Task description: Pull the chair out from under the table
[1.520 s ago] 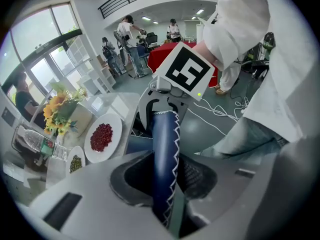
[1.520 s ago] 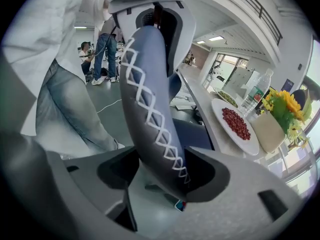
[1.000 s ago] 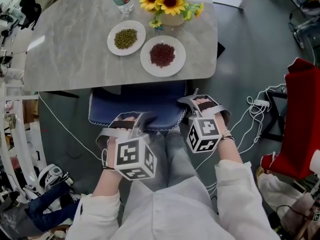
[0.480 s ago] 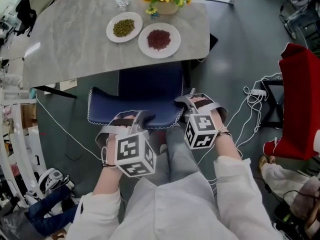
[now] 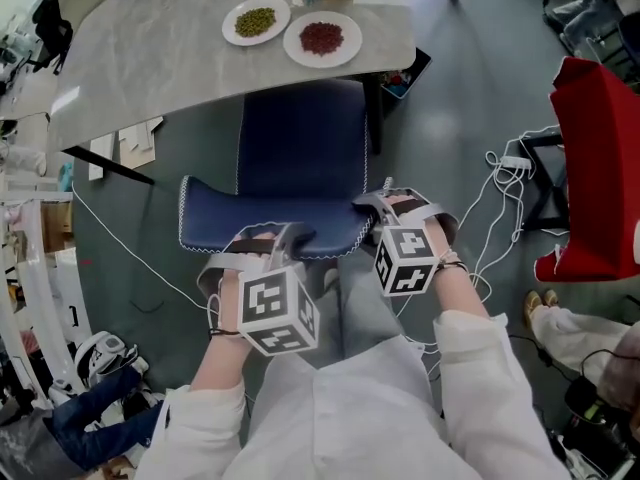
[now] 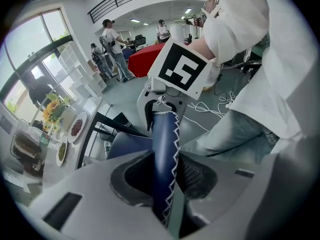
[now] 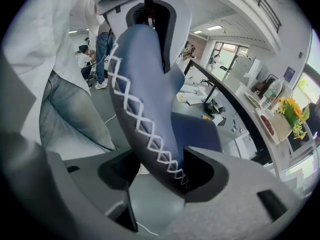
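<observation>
From the head, looking steeply down at the chair (image 5: 300,148) and table (image 5: 150,58). From the left gripper (image 5: 268,240) and right gripper (image 5: 385,206), very close, facing each other along the chair's back.

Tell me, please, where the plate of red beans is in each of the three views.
Head view: red plate top centre on the table, right of the green plate.
Left gripper view: red plate far left, mid-height, above the green plate.
Right gripper view: red plate far right, nearly edge-on, left of the sunflowers.
Shared landmark: the blue chair, its stitched back in the middle of both gripper views.
</observation>
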